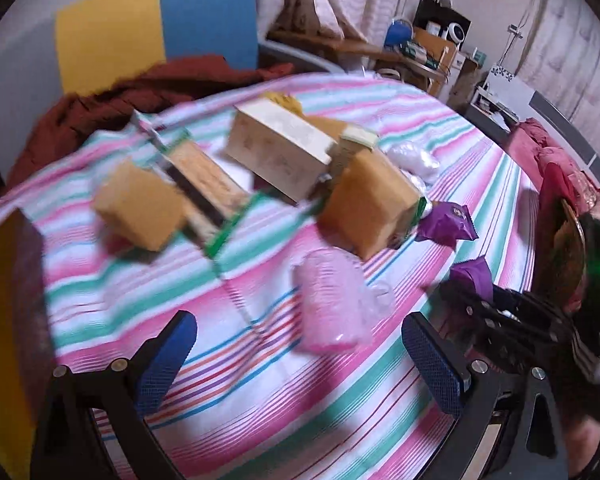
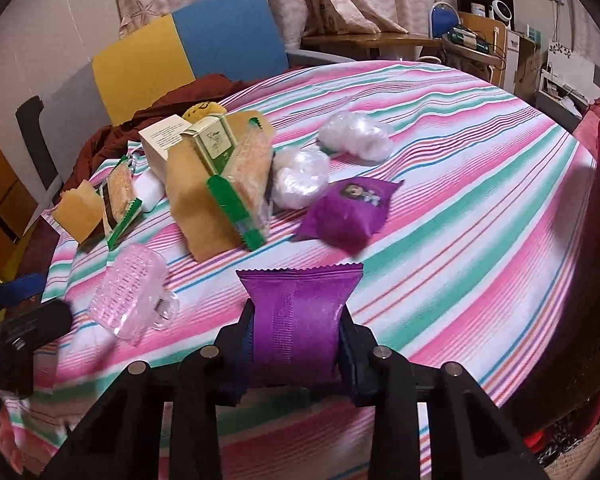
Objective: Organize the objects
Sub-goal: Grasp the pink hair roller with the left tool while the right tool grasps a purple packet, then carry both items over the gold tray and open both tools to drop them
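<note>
Purple foil snack packets are the items in hand: one crimped-edge purple packet [image 2: 300, 320] is clamped between the jaws of the right gripper [image 2: 298, 350], held upright above the near edge of the round table covered in a pink, green and white striped cloth [image 2: 460, 160]. A second purple foil packet [image 2: 350, 210] lies flat on the cloth, just beyond the held one.

The left gripper [image 1: 300, 360] has its jaws wide apart with nothing between them; its blue-padded fingers [image 1: 168, 360] hover over the cloth, near a pink ribbed translucent plastic holder [image 1: 330, 304] lying on its side.

At the far left of the table stands a cluster: a cream cardboard box [image 2: 162, 140], a small green-and-white carton [image 2: 216, 142], tan paper-wrapped blocks [image 2: 198, 208] and clear biscuit packs with green sealed ends [image 2: 120, 200]. Two crumpled clear plastic wrappers [image 2: 300, 178] lie beside the cluster.

A blue-and-yellow chair back [image 2: 188, 56] stands behind the table, with dark red fabric [image 2: 180, 100] draped on it.
</note>
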